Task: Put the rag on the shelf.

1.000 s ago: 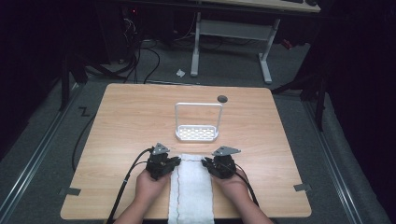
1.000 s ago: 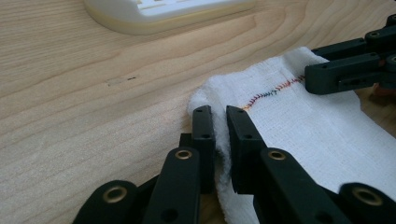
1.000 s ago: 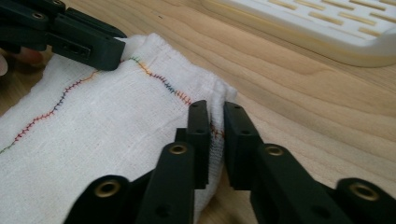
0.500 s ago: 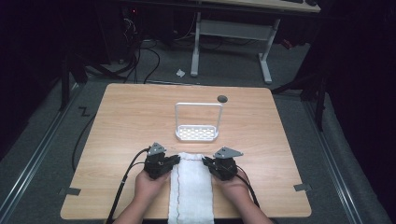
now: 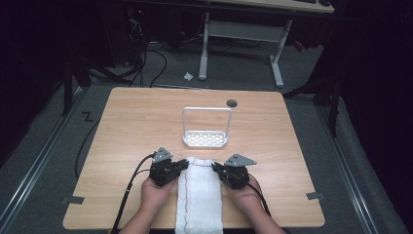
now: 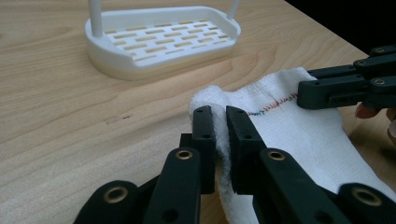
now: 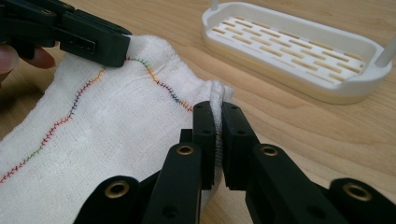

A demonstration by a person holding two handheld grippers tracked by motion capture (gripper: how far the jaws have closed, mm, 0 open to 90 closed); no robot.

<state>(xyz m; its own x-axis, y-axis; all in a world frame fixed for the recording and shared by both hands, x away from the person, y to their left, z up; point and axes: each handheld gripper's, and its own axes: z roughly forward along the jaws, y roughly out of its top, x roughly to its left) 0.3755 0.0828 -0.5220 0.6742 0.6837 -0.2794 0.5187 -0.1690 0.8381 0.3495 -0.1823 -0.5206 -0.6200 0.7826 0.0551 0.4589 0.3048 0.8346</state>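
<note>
Table point(image 5: 126, 131): pale wood top, largest item in the room w/ the work on it. A person sits at the near edge, forearms coming in low.

Towel point(image 5: 199, 192): white woven cloth w/ a multicolour stitched seam down its left side. Lies flat at the near-centre of the table, long axis running away from the person, near end hanging over the table edge. Far edge just short of the rack, not touching it.

Rack point(image 5: 206, 139): white slotted tray w/ a tall wire hoop standing upright over it; mid-table, beyond the towel. Empty.

Left gripper point(image 5: 181, 165): at towel's far-left corner. Jaws narrow, pinched on a raised fold of cloth, clear in the left gripper view point(image 6: 219, 135). Held.

Right gripper point(image 5: 217, 169): at far-right corner. Jaws narrow, cloth bunched between the pads in the right gripper view point(image 7: 218, 123). Held.

Small dark round spot point(image 5: 232, 103): on the table behind the rack; can't tell what it is.

Change: vs. a second back both hands sit about where they were, towel in the same place and shape. Right jaws have tightened a touch on the corner; left unchanged.

Reading: both far corners now secured, so the grasp step looks complete. Next prob. a lift of that far edge, either to fold back toward the person or to carry the cloth up to the rack's hoop. Risk: thin pinch at each corner could slip if pulled unevenly.
</note>
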